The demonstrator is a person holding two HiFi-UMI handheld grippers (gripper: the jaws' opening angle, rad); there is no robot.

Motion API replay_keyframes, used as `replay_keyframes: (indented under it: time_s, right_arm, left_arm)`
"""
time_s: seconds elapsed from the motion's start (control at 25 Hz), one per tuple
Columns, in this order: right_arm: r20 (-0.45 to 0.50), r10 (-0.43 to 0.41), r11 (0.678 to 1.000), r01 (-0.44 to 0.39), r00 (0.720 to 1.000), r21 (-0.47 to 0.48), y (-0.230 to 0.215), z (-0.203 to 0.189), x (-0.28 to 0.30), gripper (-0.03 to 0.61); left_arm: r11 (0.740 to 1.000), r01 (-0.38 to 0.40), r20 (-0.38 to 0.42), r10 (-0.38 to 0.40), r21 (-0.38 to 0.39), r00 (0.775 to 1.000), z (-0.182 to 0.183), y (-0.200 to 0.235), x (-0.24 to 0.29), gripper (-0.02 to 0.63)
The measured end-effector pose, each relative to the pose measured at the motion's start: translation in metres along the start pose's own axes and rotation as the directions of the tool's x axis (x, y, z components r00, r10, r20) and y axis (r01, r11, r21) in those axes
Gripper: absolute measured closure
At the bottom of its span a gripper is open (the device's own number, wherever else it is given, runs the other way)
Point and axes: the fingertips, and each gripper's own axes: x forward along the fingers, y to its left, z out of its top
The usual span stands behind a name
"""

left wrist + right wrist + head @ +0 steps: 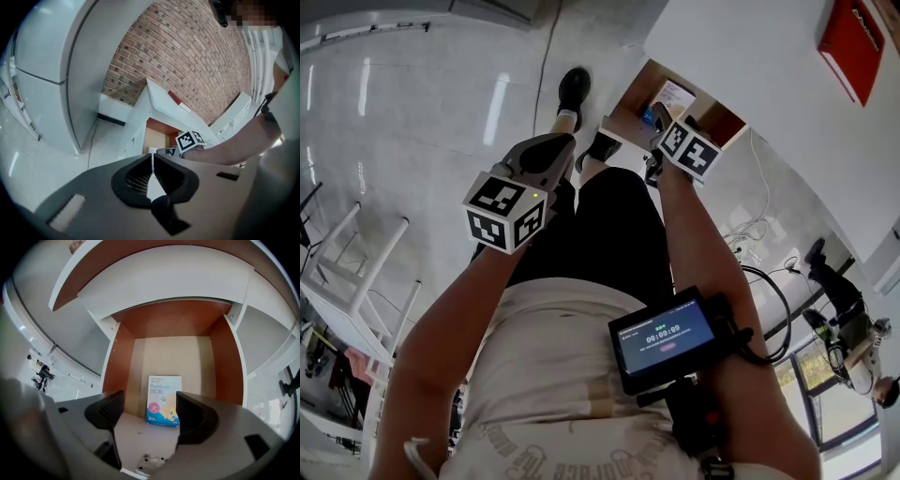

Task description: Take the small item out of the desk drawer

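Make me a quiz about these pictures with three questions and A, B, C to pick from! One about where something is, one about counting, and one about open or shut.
1. Where is the bandage box compared with the open drawer?
A. underneath it
B. lying flat inside it
C. beside it, outside

2. How many things lie in the drawer?
A. one
B. three
C. five

3. How is the right gripper?
A. shut on the box
B. shut on nothing
C. open, not touching the box

Answers:
1. B: the right gripper view shows the box lying on the drawer's pale bottom.
2. A: only that box lies there.
3. C: its jaws stand wide apart, with the box seen beyond them, untouched.
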Motion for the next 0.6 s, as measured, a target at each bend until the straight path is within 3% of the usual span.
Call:
replay_keyframes:
  time_s: [0.6]
  right_arm:
    - [-0.029, -0.044, 0.999, 0.045, 0.999, 0.013, -0.021, 0.018, 0.045, 0.278]
  left_arm:
    - [0.998, -0.029, 0.007, 0.029, -0.048, 1.000, 0.006, 0.026, 0.015, 0.597]
